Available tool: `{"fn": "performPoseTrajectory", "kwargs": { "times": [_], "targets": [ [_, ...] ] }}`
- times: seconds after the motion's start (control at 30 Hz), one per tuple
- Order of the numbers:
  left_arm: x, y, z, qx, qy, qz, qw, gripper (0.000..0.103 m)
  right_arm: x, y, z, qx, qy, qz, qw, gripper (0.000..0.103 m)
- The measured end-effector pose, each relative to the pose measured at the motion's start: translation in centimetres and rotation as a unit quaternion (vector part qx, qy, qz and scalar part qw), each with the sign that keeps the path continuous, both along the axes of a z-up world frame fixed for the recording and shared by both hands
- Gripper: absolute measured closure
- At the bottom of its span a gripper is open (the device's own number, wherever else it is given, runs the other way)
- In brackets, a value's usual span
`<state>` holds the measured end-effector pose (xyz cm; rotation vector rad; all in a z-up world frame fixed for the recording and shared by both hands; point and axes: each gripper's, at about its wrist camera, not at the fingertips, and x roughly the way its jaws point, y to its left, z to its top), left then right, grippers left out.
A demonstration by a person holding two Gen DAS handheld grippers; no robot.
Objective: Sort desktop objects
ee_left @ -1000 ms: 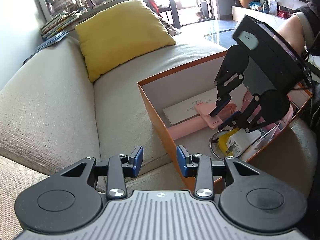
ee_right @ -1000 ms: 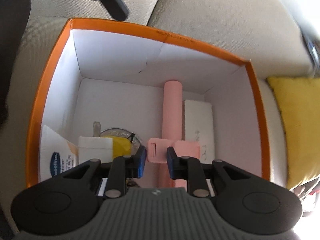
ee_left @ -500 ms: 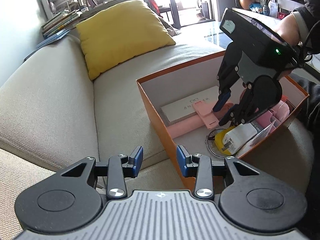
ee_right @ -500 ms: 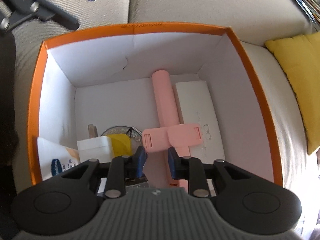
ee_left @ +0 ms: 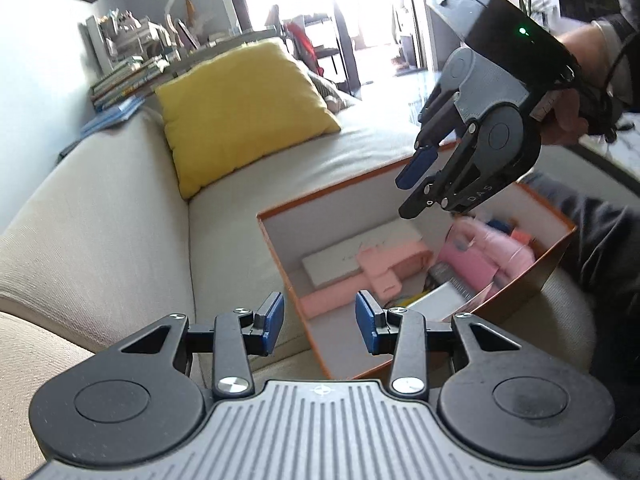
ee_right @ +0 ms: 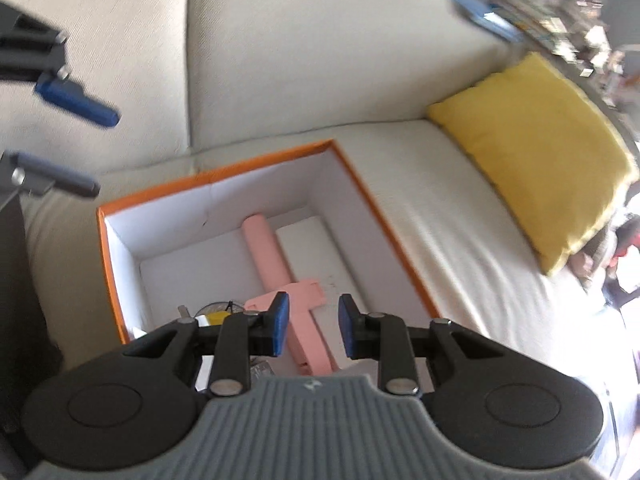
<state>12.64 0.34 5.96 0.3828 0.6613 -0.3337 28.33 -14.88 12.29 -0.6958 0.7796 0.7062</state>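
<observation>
Two wrist views of an open orange box (ee_left: 280,248) with white inner walls, resting on the seat of a beige sofa (ee_left: 100,208). A yellow cushion (ee_left: 240,108) lies on the sofa beyond the box, well apart from it, and a stack of books (ee_left: 124,80) sits on a ledge behind the sofa back.

Contents of the box: a long pink stick-shaped item with a cross-piece (ee_right: 280,276) lies on the floor of the box, just beside a flat white case (ee_right: 316,248). A round metallic object with a yellow item on it (ee_right: 218,314) lies at the near end in the right wrist view. A pink bundle (ee_left: 488,248) sits in the far corner in the left wrist view; it is blurred there, and may be soft fabric.

The right hand-held gripper (ee_left: 416,188) hangs above the box, clear of its contents, carried by a person's hand (ee_left: 572,96). Its blue pads (ee_right: 280,320) stand a narrow gap apart with nothing between them; the jaws have just been opening. In its own view the pink item lies below the gap, untouched.

The left hand-held gripper (ee_left: 320,324) is held over the near corner of the box, its blue pads parted to a moderate width and empty; its jaws have likewise just been opening. Its fingers (ee_right: 76,100) enter the upper left of the right wrist view, above the sofa.
</observation>
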Motion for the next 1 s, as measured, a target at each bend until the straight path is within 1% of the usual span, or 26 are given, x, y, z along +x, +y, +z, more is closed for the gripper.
{"fn": "performPoseTrajectory", "kwargs": {
  "times": [0.1, 0.13, 0.17, 0.3, 0.4, 0.43, 0.5, 0.6, 0.67, 0.73, 0.9, 1.0],
  "targets": [
    [-1.2, -0.5, 1.2, -0.032, -0.014, 0.006, 0.9994, 0.055, -1.9, -0.7, 1.4, 0.015, -0.027, -0.030, 0.999, 0.074],
    [-1.5, -0.7, 1.5, -0.041, -0.020, 0.010, 0.9989, 0.054, -2.3, -0.8, 1.4, 0.021, -0.032, -0.037, 0.999, 0.074],
    [-2.0, -0.9, 1.8, -0.049, -0.028, 0.014, 0.9983, 0.054, -3.3, -1.2, 2.2, 0.029, -0.036, -0.044, 0.998, 0.074],
    [-3.5, -1.8, 2.6, -0.072, -0.056, 0.031, 0.9953, 0.054, -7.0, -2.1, 3.4, 0.076, -0.063, -0.054, 0.994, 0.074],
    [-4.4, -2.2, 3.2, -0.120, -0.063, 0.046, 0.9897, 0.051, -9.8, -2.4, 3.8, 0.114, -0.080, -0.053, 0.989, 0.074],
    [-4.6, -2.3, 3.2, -0.131, -0.066, 0.053, 0.9878, 0.048, -10.7, -2.4, 3.9, 0.125, -0.086, -0.057, 0.987, 0.074],
    [-5.0, -2.6, 3.0, -0.140, -0.071, 0.073, 0.9849, 0.048, -12.2, -2.8, 4.1, 0.148, -0.092, -0.062, 0.983, 0.074],
    [-5.5, -2.9, 2.5, -0.146, -0.078, 0.105, 0.9806, 0.047, -13.9, -4.1, 3.8, 0.200, -0.102, -0.073, 0.972, 0.074],
    [-5.8, -3.1, 1.9, -0.152, -0.076, 0.127, 0.9773, 0.046, -14.4, -5.1, 3.0, 0.233, -0.098, -0.106, 0.962, 0.074],
    [-6.0, -3.3, 1.2, -0.156, -0.070, 0.142, 0.9749, 0.044, -14.9, -6.0, 2.0, 0.254, -0.101, -0.147, 0.951, 0.074],
    [-5.9, -4.2, -0.3, -0.166, -0.058, 0.165, 0.9705, 0.040, -15.6, -6.5, -1.2, 0.260, -0.127, -0.220, 0.932, 0.074],
    [-5.6, -4.8, -1.0, -0.162, -0.053, 0.167, 0.9711, 0.038, -15.1, -6.6, -3.2, 0.267, -0.110, -0.273, 0.918, 0.073]
  ]
}}
